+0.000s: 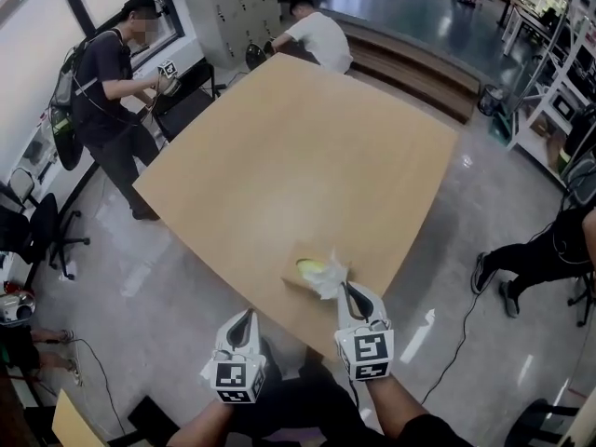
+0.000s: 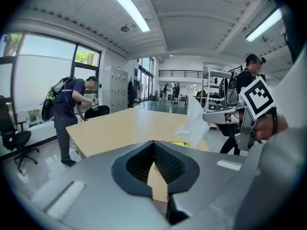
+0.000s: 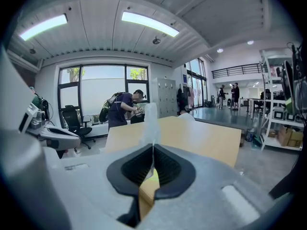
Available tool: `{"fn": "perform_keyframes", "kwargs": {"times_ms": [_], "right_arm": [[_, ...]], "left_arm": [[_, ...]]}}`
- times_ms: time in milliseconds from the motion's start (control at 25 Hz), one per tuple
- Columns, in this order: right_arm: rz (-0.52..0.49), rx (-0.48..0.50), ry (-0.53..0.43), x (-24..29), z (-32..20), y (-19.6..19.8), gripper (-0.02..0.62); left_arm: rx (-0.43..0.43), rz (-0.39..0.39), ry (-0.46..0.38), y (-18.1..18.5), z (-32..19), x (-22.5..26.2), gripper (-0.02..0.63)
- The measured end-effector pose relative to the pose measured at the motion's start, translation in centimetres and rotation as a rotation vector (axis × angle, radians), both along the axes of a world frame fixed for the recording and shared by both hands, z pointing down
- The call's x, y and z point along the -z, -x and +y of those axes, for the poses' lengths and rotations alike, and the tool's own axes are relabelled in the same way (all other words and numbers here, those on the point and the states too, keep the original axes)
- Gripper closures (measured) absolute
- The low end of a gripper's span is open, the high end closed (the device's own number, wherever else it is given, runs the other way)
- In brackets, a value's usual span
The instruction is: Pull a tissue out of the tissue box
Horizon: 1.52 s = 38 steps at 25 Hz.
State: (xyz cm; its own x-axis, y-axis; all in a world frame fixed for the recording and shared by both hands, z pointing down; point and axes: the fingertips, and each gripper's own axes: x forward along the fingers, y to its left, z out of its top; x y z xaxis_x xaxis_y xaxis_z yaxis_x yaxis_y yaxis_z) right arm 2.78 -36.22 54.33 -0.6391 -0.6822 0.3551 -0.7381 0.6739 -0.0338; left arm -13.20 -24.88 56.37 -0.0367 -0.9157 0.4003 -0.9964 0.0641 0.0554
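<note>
A tan tissue box (image 1: 294,278) with a yellow-green opening (image 1: 310,266) sits close to the near edge of the wooden table (image 1: 298,156). A white tissue (image 1: 331,282) stands up out of it. My right gripper (image 1: 346,288) is shut on that tissue. In the right gripper view the tissue (image 3: 150,121) rises from the pinched tips of the right gripper (image 3: 153,145), with the box's opening (image 3: 151,181) below. My left gripper (image 1: 248,313) hangs off the table's near edge, left of the box. The left gripper (image 2: 153,143) is shut and empty, with the tissue (image 2: 194,123) to its right.
A person with a backpack (image 1: 107,82) stands at the table's left corner. Another person (image 1: 317,35) bends at the far edge. A person's legs (image 1: 545,254) are on the floor at right. An office chair (image 1: 42,236) stands far left, and shelving (image 1: 559,82) at right.
</note>
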Motion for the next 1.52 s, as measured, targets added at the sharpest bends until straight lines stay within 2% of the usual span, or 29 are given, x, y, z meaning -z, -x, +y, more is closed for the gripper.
{"fn": "perform_keyframes", "kwargs": {"times_ms": [200,480,720,960,1160,1360,1520], "right_arm": [[-0.012,0.013,0.001,0.1,2.4,1.1,0.597],[-0.011,-0.023,-0.030,0.9,5.8,2.0,0.598],[0.003,-0.056,-0.057,1.2,11.5,3.7,0.597],[0.011,-0.116,-0.028,1.2,18.5,4.6,0.598],[0.002,-0.164,-0.011,1.6,23.1,4.3,0.598],[0.018,-0.143,-0.031,3.0,25.5,4.5,0.598],[0.013,-0.111,-0.052,3.6,25.8,2.7,0.598]], "left_arm": [[-0.004,-0.004,-0.010,0.5,1.3,0.3,0.588],[-0.055,-0.008,-0.063,1.1,3.6,1.4,0.588],[-0.066,0.004,-0.104,3.4,8.6,1.5,0.588],[-0.076,0.019,-0.135,6.0,14.4,2.3,0.588],[-0.100,0.030,-0.145,6.4,18.6,2.5,0.588],[-0.081,0.056,-0.162,6.3,21.2,2.9,0.588],[-0.045,0.050,-0.173,4.3,21.5,3.1,0.588]]}}
